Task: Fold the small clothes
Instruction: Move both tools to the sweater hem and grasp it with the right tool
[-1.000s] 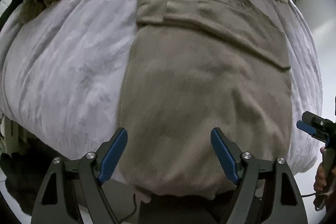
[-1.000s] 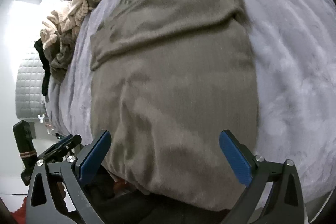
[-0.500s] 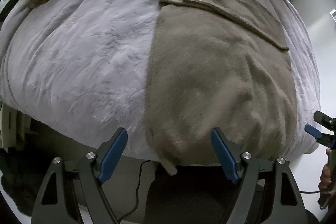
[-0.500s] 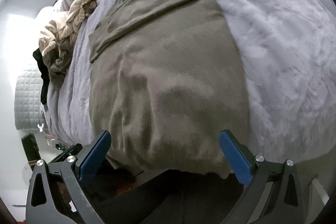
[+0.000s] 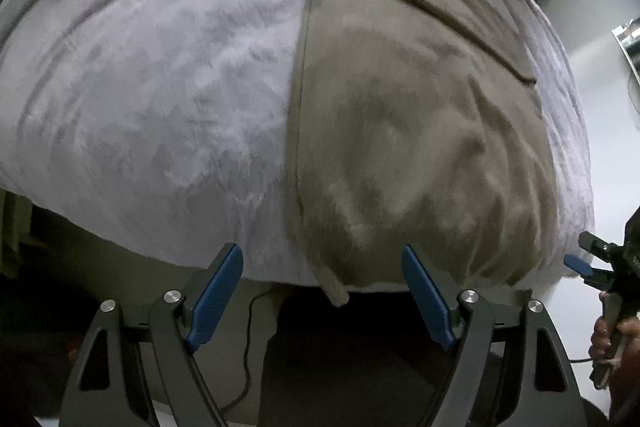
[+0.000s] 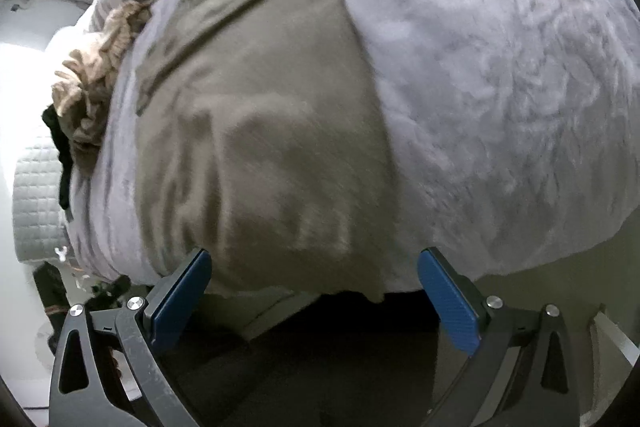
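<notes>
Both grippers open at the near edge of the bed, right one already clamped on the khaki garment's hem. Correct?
Not quite. The right gripper holds nothing: in the right wrist view its jaws stand wide apart, with the khaki garment's hem hanging between them, ungripped. The left gripper is open too, at the near edge of the bed.

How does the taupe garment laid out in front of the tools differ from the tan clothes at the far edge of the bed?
The taupe garment lies spread flat, sides folded in, its near hem hanging over the bed edge; the tan clothes sit bunched in a crumpled heap. The garment is plain greyish taupe; the heap is lighter tan and looks ribbed. Both rest on the grey blanket.
</notes>
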`<state>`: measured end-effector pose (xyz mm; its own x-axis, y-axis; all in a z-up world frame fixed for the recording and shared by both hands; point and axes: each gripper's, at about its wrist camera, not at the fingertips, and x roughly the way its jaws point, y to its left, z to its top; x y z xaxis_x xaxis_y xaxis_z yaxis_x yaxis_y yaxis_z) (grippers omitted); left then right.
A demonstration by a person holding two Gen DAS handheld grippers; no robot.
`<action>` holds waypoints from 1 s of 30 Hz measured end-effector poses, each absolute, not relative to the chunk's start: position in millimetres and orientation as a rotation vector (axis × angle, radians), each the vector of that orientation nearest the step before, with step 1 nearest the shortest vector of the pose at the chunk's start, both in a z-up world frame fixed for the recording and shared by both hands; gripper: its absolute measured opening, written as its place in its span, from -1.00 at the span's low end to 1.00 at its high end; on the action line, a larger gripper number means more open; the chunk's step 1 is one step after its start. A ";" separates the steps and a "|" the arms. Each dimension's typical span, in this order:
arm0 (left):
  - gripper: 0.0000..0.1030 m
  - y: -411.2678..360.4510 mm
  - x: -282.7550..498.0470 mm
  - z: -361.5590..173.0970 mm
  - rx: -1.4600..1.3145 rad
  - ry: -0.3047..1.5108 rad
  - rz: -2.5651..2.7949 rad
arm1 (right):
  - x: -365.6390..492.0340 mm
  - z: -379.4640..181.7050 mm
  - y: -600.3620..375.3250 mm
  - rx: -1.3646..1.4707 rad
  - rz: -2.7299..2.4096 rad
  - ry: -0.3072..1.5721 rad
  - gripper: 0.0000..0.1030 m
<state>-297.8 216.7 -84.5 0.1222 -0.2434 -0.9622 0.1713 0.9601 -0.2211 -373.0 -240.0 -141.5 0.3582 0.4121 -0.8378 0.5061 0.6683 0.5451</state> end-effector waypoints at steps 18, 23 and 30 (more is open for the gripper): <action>0.58 192.9 -293.8 -148.2 -0.231 1.511 -0.393 | -365.7 -199.2 -221.2 0.883 0.026 1.324 0.99; 0.58 177.8 -287.1 -155.9 -0.192 1.525 -0.409 | -356.2 -207.8 -219.8 0.888 0.026 1.327 0.99; -0.69 185.8 -284.9 -141.5 -0.260 1.491 -0.437 | -364.5 -207.5 -227.6 1.068 0.025 1.311 -0.76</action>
